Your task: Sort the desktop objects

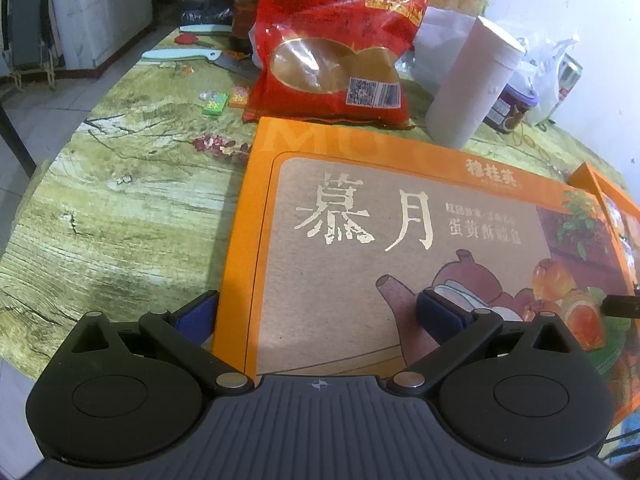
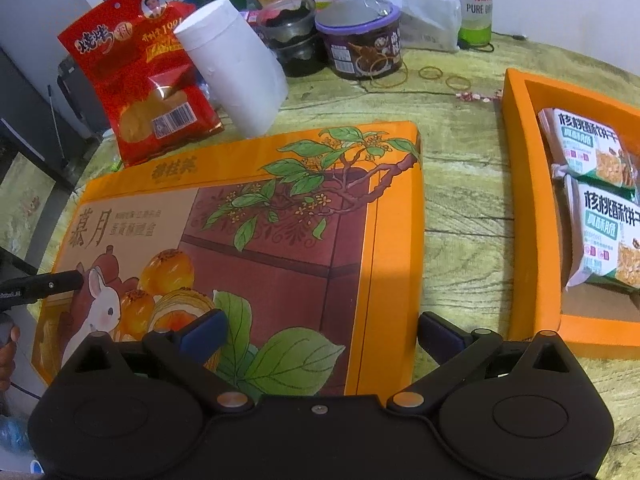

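A large orange box lid (image 1: 400, 240) with gold characters and a rabbit picture lies flat on the table; it also shows in the right wrist view (image 2: 280, 240). My left gripper (image 1: 318, 314) is open, straddling the lid's left edge. My right gripper (image 2: 320, 330) is open, straddling the lid's right edge. The open orange box base (image 2: 528, 208) stands to the right and holds two biscuit packets (image 2: 600, 184); its corner also shows in the left wrist view (image 1: 616, 204).
A red snack bag (image 1: 336, 40), a white paper roll (image 1: 476, 80), a purple-lidded jar (image 2: 360, 40), a green bottle (image 2: 476, 4), plastic bags and rubber bands (image 2: 432, 74) stand behind the lid. A knife (image 1: 192, 56) and small packets (image 1: 216, 102) lie far left.
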`<state>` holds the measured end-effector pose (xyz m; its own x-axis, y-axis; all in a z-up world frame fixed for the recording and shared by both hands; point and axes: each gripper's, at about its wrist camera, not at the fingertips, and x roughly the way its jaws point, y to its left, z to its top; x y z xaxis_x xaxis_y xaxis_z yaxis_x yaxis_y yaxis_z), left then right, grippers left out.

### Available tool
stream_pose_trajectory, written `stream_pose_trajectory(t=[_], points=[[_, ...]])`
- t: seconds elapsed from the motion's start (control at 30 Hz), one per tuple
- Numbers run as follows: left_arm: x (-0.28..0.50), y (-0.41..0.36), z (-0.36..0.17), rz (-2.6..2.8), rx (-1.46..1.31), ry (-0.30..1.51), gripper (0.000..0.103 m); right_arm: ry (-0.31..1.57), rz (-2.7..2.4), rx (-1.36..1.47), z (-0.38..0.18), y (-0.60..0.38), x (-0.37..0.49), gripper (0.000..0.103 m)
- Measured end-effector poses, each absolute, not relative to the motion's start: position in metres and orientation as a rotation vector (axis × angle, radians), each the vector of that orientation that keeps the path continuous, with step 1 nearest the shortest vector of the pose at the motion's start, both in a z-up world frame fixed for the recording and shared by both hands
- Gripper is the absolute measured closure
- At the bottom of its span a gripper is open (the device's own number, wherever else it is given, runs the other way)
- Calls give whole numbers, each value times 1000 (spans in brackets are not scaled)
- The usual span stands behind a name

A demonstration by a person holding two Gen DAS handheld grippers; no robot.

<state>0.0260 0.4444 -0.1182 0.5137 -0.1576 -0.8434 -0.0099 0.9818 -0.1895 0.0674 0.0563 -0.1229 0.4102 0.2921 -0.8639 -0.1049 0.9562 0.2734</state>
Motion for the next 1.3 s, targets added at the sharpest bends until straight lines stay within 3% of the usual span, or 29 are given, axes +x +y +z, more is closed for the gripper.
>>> stream_pose_trajectory(t=[1.3], points=[[12,415,-67,-79,-167,886,0,1007,287,163,-79,32,57,1]])
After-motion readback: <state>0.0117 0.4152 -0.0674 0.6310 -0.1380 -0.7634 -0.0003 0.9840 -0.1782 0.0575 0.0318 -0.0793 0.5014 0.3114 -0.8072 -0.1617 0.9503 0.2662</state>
